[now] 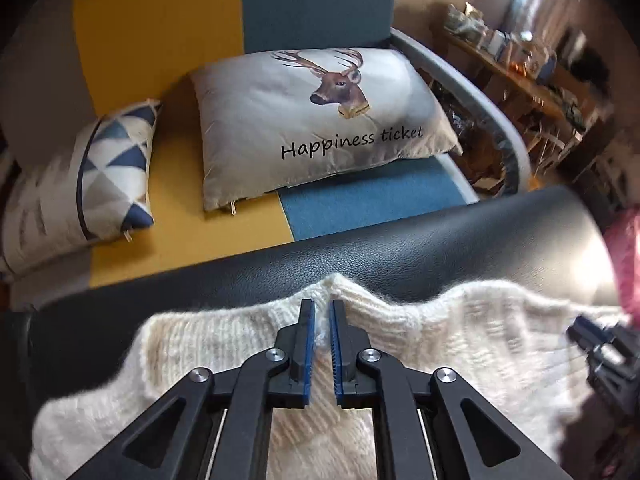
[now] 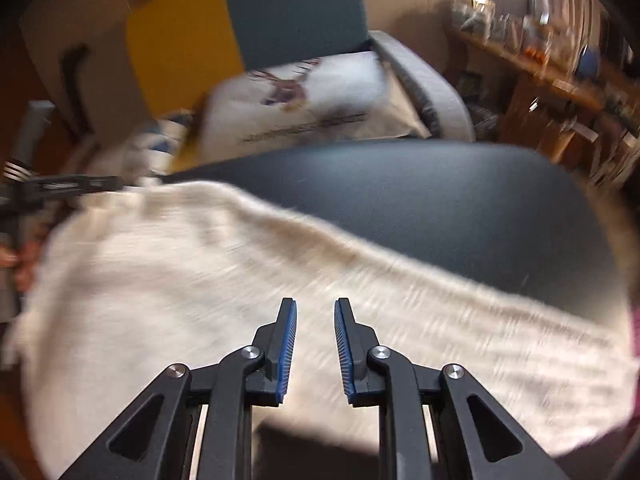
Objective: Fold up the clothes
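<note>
Pinching cream sweater, left gripper; right view blurred.

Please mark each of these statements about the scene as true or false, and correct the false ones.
1. The left tool pinches the far edge of the cream knitted sweater. True.
2. The sweater lies on the yellow and blue sofa. False: it lies on a black leather surface in front of the sofa.
3. The deer pillow carries the words "Happiness ticket". True.
4. The right tool holds a fold of the sweater. False: nothing shows between its pads; they stand apart above the fabric.
5. A pillow with blue triangles is to the right of the deer pillow. False: it is to the left.
</note>
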A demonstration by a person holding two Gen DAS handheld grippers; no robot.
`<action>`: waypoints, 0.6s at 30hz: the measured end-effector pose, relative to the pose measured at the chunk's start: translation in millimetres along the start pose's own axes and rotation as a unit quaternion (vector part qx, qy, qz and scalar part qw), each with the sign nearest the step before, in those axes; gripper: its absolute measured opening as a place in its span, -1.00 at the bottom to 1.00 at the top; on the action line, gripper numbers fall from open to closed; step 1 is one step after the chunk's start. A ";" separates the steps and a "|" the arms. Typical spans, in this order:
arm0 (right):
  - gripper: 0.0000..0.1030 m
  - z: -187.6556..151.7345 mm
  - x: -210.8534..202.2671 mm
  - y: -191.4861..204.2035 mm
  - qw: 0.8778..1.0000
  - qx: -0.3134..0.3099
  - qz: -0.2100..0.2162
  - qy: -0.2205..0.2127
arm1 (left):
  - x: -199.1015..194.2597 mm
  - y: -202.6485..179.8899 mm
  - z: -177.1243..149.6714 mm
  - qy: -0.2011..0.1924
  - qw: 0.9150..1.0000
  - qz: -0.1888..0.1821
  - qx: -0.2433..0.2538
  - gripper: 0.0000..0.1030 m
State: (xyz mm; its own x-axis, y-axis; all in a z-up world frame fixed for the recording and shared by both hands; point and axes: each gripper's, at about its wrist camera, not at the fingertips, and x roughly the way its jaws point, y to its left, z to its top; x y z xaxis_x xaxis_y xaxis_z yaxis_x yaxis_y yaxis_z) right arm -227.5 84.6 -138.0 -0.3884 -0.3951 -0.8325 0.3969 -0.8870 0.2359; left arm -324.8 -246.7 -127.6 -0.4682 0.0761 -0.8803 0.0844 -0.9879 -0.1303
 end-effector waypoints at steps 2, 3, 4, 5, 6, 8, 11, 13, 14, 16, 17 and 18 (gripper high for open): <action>-0.62 -29.9 -28.0 3.2 0.998 0.008 0.057 0.012 | -24.6 10.0 -4.7 -0.016 1.000 -0.004 -0.012 -0.75; -0.61 -47.9 -41.6 4.8 0.996 0.010 0.082 0.021 | -39.9 14.8 -13.1 -0.025 0.999 -0.011 -0.016 -0.57; -0.60 -67.6 -52.7 5.5 0.994 0.014 0.101 0.030 | -56.7 20.0 -24.8 -0.035 0.999 -0.020 -0.021 -0.49; -0.56 -86.9 -62.7 6.2 0.992 0.018 0.117 0.039 | -73.6 25.2 -36.4 -0.045 0.998 -0.029 -0.026 -0.38; -0.55 -104.5 -66.9 6.9 0.991 0.022 0.120 0.048 | -88.8 28.9 -52.7 -0.052 0.998 -0.038 -0.026 -0.33; -0.55 -139.6 -75.5 8.4 0.989 0.030 0.128 0.067 | -115.6 33.3 -92.7 -0.060 0.996 -0.054 -0.023 -0.30; -0.54 -181.9 -81.2 10.0 0.989 0.034 0.110 0.090 | -143.8 32.8 -165.8 -0.059 0.997 -0.055 -0.004 -0.30; -0.54 -195.6 -74.1 8.5 0.990 0.037 0.094 0.103 | -153.1 35.8 -213.7 -0.045 0.998 -0.043 0.009 -0.30; -0.54 -200.9 -69.5 7.4 0.989 0.041 0.094 0.111 | -156.5 38.3 -234.4 -0.039 0.999 -0.036 0.013 -0.30; -0.54 -205.7 -69.5 11.4 0.990 0.035 0.085 0.106 | -161.8 41.3 -277.2 -0.023 0.999 -0.026 0.014 -0.30; -0.54 -206.9 -71.6 14.1 0.991 0.032 0.081 0.106 | -163.2 41.9 -296.7 -0.015 1.000 -0.017 0.016 -0.30; -0.54 -207.7 -72.5 16.0 0.991 0.033 0.075 0.108 | -163.9 43.5 -312.9 -0.007 1.000 -0.010 0.016 -0.30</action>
State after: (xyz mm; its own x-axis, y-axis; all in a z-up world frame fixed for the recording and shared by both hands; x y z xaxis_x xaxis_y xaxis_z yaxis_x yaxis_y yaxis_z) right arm -20.3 148.6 -178.1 -0.1383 -0.4698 -0.8719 0.3792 -0.8384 0.3916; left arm 30.8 -259.8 -131.7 -0.4817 0.0950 -0.8712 0.0470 -0.9899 -0.1339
